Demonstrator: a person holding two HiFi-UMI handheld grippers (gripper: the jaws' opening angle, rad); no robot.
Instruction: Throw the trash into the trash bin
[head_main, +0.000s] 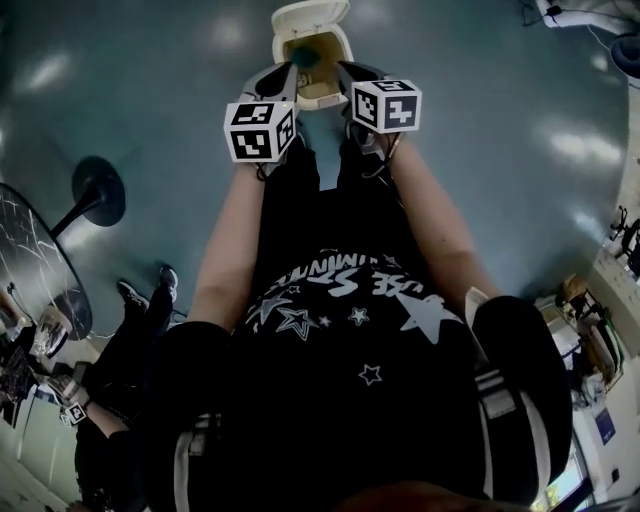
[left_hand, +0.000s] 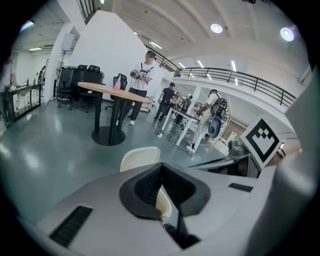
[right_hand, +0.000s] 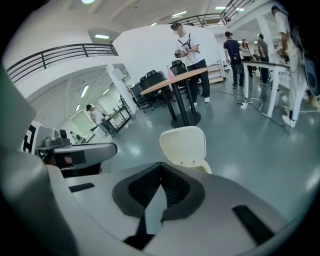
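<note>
A pale sheet (right_hand: 154, 216) is pinched in the closed fingers of the right gripper (right_hand: 160, 173) above the open trash bin (head_main: 340, 47), likely for dropping in; the left gripper (left_hand: 160, 170) is likewise closed

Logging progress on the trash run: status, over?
Right tongs shut on pale sheet. Left tongs closed, hold unclear. Both at open trash bin, lid up. Nothing blocking the drop.

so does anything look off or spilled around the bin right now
Nothing stands out: the cream plastic trash bin stands upright on the floor with its lid open, and the pale blue-grey sheet is pinched in the shut right gripper.
</note>
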